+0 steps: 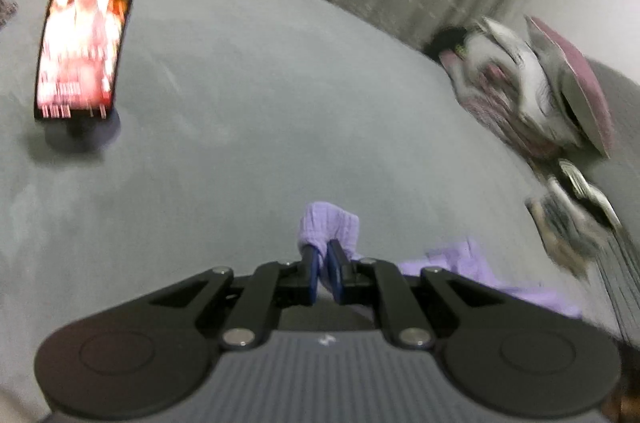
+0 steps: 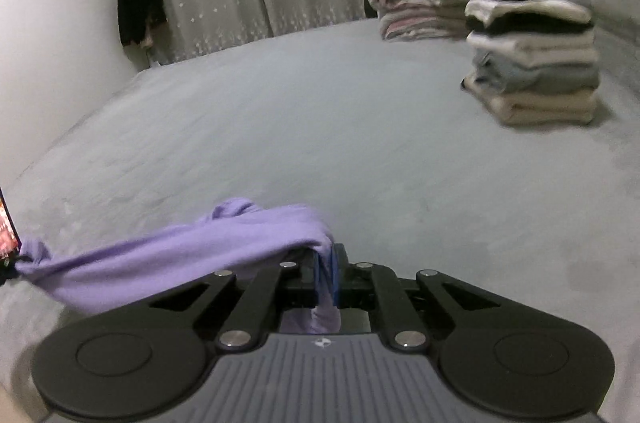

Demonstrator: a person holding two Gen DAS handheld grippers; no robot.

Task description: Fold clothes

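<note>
Left hand-held gripper (image 1: 323, 259) and right hand-held gripper (image 2: 327, 261) each clamp the purple garment (image 2: 176, 255) above the bed (image 2: 320, 127); folded stack (image 2: 532, 63) at two o'clock.

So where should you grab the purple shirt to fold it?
By its two ends, much as now: the left gripper and right gripper each pinch a bunched edge of the purple garment, coming from the near side. It hangs limp between them, so end grips probably spread it best.
</note>
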